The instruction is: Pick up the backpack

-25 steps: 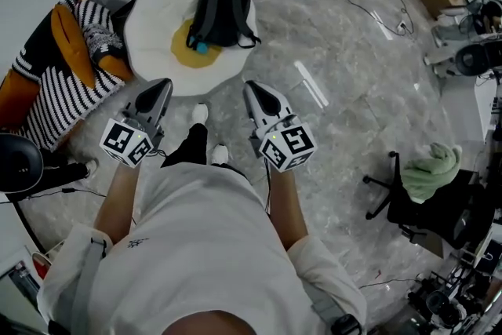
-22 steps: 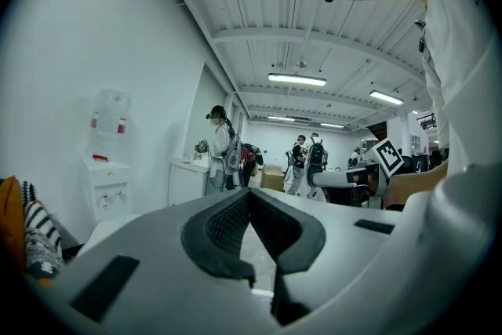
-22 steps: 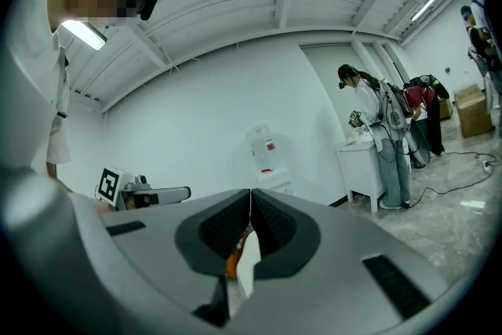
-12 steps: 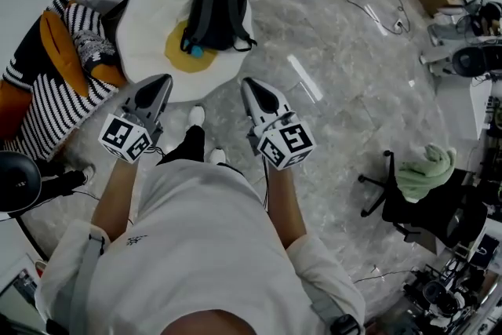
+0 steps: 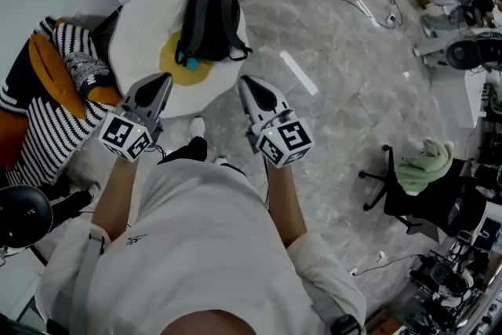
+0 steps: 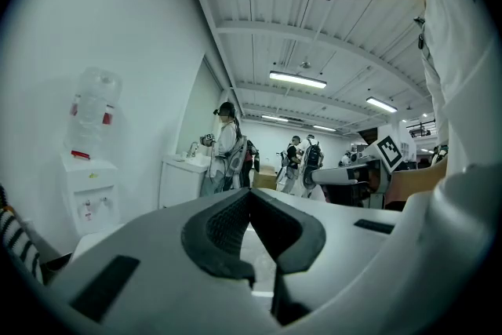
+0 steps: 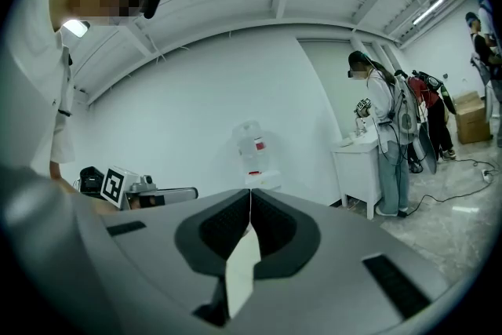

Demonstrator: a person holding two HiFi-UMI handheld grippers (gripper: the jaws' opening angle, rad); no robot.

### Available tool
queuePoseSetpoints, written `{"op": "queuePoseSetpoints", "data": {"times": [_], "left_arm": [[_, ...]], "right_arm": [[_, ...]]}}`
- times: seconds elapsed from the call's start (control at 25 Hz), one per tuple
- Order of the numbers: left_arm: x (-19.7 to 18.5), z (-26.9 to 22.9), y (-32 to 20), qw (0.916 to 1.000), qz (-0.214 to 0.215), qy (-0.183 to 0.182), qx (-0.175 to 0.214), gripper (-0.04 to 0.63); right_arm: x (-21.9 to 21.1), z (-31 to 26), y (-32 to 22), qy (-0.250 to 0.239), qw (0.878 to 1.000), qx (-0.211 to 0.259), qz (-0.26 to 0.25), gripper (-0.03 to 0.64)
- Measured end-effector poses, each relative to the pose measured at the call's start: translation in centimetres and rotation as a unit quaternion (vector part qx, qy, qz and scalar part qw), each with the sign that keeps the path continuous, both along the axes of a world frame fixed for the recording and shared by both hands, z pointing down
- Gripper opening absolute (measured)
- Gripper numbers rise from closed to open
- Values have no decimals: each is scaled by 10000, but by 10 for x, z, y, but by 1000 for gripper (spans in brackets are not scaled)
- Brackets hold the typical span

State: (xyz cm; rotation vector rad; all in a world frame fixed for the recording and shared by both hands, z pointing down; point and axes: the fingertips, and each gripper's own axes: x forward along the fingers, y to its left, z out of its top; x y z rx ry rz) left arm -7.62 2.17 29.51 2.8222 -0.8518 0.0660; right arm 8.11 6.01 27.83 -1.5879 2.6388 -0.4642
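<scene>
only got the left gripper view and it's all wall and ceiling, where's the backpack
observer: the black backpack lies on a white fried-egg cushion on the floor, ahead of both grippers
operator: is either gripper touching it
observer: no, the left gripper and right gripper are both short of it
operator: right jaws open or shut
observer: shut, nothing between them

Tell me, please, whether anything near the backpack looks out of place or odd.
Nothing looks spilled or damaged. The only oddities are mild: the black backpack lies flat on a fried-egg-shaped cushion on the floor, and a green cloth is heaped on the office chair.
</scene>
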Motion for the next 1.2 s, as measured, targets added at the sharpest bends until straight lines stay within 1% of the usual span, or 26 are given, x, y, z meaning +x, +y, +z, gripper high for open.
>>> {"op": "queuePoseSetpoints", "data": {"times": [0.36,0.6,0.8,1.2], "left_arm": [[-7,4,-66,9994,324,81,24,3],[-20,6,-100,9993,364,92,46,2],[-26,8,-116,9992,374,109,19,3],[-26,17,-134,9993,343,109,-126,2]], "right_arm": [[-11,1,-52,124,9995,-50,273,8],[-27,4,-80,150,9995,-67,287,8],[-35,8,-96,141,9995,-109,274,8],[-34,13,-120,111,9994,-207,239,8]]}}
